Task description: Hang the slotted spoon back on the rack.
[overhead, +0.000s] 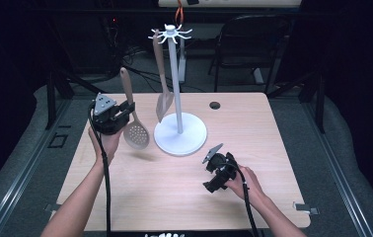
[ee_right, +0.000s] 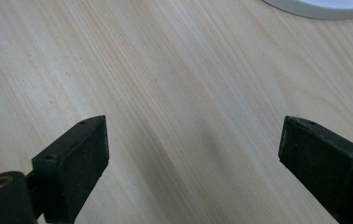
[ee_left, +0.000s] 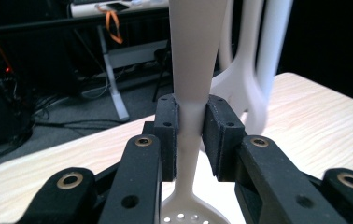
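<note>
Beige skimmer (overhead: 134, 121) hanging upright above bench (overhead: 140, 192), left tool (ee_left: 191, 140) clenching its handle; right tool (ee_right: 193, 154) lying released, jaws gaping, near white stand (overhead: 180, 133)

No legible text, labels or signs.

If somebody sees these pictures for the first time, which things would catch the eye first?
First the tall white utensil stand at the table's middle, with a beige spatula hanging from its top hooks. Next, the left tongs shut on the handle of a beige slotted spoon, upright and clear of the table. The right tongs gape over bare wood.
</note>
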{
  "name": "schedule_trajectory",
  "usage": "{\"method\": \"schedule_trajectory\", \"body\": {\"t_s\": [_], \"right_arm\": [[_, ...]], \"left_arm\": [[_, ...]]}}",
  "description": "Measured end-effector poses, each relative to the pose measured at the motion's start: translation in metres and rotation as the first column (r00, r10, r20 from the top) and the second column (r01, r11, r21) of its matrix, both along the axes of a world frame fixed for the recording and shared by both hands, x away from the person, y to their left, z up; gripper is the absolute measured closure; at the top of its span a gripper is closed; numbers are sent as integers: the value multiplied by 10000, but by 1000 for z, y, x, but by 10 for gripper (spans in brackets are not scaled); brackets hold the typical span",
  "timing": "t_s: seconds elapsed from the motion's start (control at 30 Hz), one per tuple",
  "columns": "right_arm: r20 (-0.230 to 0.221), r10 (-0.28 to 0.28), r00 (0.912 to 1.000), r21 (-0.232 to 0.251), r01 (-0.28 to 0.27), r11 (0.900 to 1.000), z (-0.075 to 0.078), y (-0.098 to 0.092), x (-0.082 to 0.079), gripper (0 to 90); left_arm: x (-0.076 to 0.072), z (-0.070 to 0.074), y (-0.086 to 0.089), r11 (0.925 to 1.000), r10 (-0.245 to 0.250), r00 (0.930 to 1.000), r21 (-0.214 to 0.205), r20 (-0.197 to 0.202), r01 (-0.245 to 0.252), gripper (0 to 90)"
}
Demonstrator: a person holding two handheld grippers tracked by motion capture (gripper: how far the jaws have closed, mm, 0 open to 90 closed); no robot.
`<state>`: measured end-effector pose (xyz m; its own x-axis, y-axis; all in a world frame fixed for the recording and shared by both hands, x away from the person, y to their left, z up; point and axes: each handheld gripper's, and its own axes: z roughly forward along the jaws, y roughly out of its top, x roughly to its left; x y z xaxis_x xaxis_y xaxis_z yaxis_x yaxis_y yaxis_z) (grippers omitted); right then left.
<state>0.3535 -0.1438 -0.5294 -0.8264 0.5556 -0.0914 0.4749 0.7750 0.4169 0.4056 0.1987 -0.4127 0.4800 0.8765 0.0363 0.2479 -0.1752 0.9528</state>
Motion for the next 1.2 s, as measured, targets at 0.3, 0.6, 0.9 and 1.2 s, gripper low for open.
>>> {"method": "schedule_trajectory", "body": {"t_s": [0.3,0.6,0.9,1.2], "right_arm": [[49,-151,9999,-12,151,9999,1,-2,-1,83],[-9,-119,9999,59,119,9999,0,-2,-1,83],[15,-83,10000,-136,83,9999,1,-2,0,83],[-23,-118,9999,33,118,9999,-1,-2,0,83]], "left_arm": [[-4,16,-16,9972,-727,9973,141,-44,728,759],[-5,32,-35,9923,-1197,9928,336,58,1194,759],[-1,49,-47,9873,-1514,9884,508,134,1506,759],[15,61,-56,9862,-1609,9869,384,-126,1613,758]]}}
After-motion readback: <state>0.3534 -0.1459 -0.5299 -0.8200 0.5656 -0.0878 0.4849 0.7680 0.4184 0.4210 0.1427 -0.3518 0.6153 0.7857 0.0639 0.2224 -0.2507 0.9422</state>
